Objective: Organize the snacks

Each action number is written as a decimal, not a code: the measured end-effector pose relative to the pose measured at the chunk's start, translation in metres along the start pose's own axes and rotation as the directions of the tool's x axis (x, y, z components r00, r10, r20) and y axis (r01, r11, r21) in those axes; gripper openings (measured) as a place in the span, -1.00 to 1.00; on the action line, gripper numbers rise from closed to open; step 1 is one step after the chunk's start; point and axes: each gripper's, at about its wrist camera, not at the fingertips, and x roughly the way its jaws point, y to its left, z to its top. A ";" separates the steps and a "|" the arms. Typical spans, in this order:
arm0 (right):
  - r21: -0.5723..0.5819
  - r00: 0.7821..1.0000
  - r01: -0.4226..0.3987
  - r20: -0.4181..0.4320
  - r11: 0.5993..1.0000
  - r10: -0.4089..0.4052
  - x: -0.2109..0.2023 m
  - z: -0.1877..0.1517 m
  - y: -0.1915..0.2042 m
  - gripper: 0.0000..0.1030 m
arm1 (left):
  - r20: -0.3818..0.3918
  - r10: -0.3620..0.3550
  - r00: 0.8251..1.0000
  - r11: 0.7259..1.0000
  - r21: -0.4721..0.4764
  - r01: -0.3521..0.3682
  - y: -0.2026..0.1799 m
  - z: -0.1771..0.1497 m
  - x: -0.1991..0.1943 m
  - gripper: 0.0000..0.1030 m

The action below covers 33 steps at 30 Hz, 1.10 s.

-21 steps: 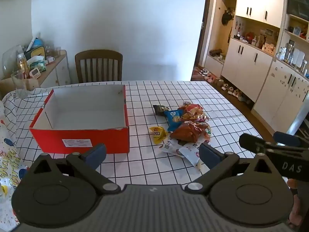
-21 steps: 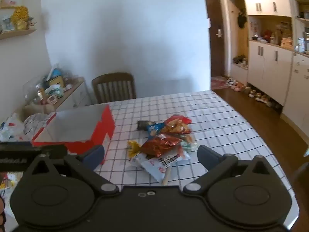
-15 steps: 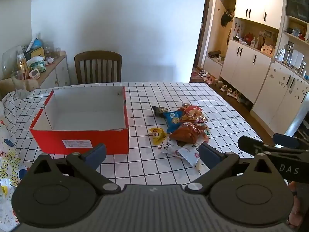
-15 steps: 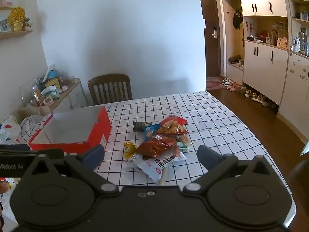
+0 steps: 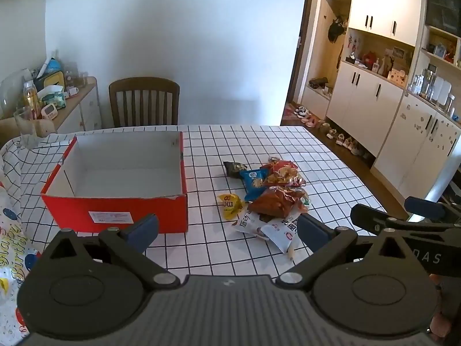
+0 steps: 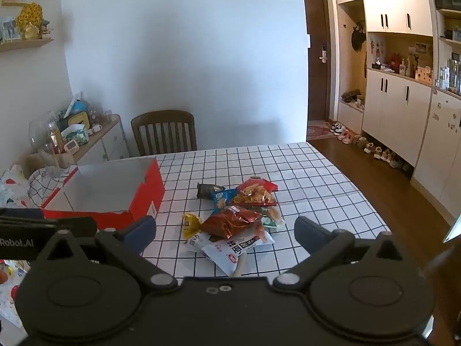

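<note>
A red box [image 5: 115,213], open-topped with a white interior and nothing inside, sits ahead of the left gripper's left finger [image 5: 141,229]. The snack packets [image 5: 268,199] lie piled flat beyond its right finger [image 5: 309,229]: brown, red, blue, yellow, dark and white wrappers overlapping, apart from the box.

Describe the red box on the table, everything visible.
The red box is an open, lidless carton, cardboard by its look: red outside, plain white inside, with a white label on its near wall. It looks empty. It sits upright on the checked tablecloth, left of the snack pile and apart from it. Neither tool touches it.
</note>
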 end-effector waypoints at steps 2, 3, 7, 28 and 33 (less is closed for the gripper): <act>-0.007 1.000 0.001 -0.001 1.000 -0.001 0.001 0.000 0.000 0.99 | 0.000 0.002 1.000 1.000 -0.004 -0.002 0.000 0.001 0.001 1.00; -0.010 1.000 0.001 -0.003 1.000 -0.001 0.000 0.001 -0.001 0.99 | -0.001 0.001 1.000 1.000 -0.006 -0.001 -0.001 0.001 0.001 1.00; -0.011 1.000 -0.007 -0.024 1.000 0.007 0.001 0.002 -0.004 0.99 | -0.001 -0.007 1.000 1.000 -0.006 0.007 -0.003 0.000 0.000 1.00; -0.037 1.000 -0.019 -0.024 0.999 0.018 -0.003 0.006 0.001 0.95 | 0.011 0.002 1.000 1.000 -0.016 -0.002 0.000 0.000 -0.007 1.00; -0.039 1.000 -0.021 -0.009 0.999 0.020 -0.006 0.007 0.002 0.94 | 0.025 0.003 1.000 1.000 -0.009 -0.003 -0.001 0.001 -0.010 1.00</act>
